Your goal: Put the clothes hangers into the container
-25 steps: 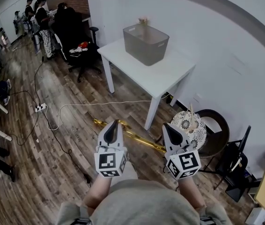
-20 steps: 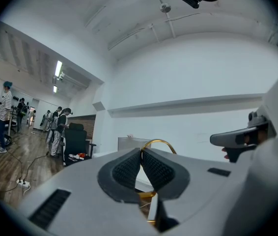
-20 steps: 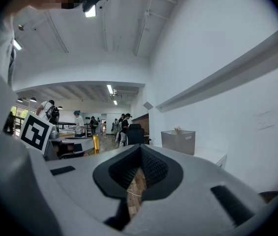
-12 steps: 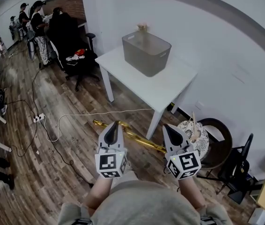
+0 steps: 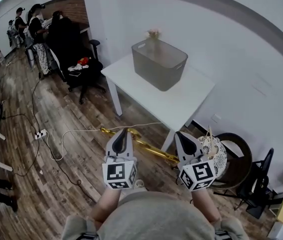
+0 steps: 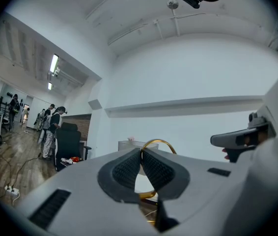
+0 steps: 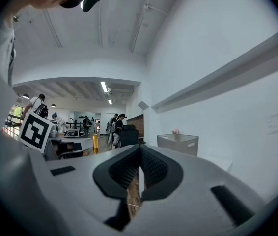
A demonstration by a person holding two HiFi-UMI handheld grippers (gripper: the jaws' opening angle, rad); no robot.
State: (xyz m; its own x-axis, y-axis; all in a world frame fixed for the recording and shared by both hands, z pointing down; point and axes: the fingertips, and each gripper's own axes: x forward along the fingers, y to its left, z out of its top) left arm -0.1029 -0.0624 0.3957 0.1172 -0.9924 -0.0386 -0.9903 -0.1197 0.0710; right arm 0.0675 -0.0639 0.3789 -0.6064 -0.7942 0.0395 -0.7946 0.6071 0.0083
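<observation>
As the container (image 5: 159, 64) has come nearer, left gripper (image 5: 124, 132) jaws clamp the gold clothes hanger (image 5: 149, 146) for delivery, while right gripper (image 5: 179, 134) jaws are closed empty.

Glossy gold metal hanger (image 5: 149, 146), matt plastic container (image 5: 160, 64)

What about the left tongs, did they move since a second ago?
Yes. The left tongs have come forward, closer to the near edge of the square white table than before.
</observation>
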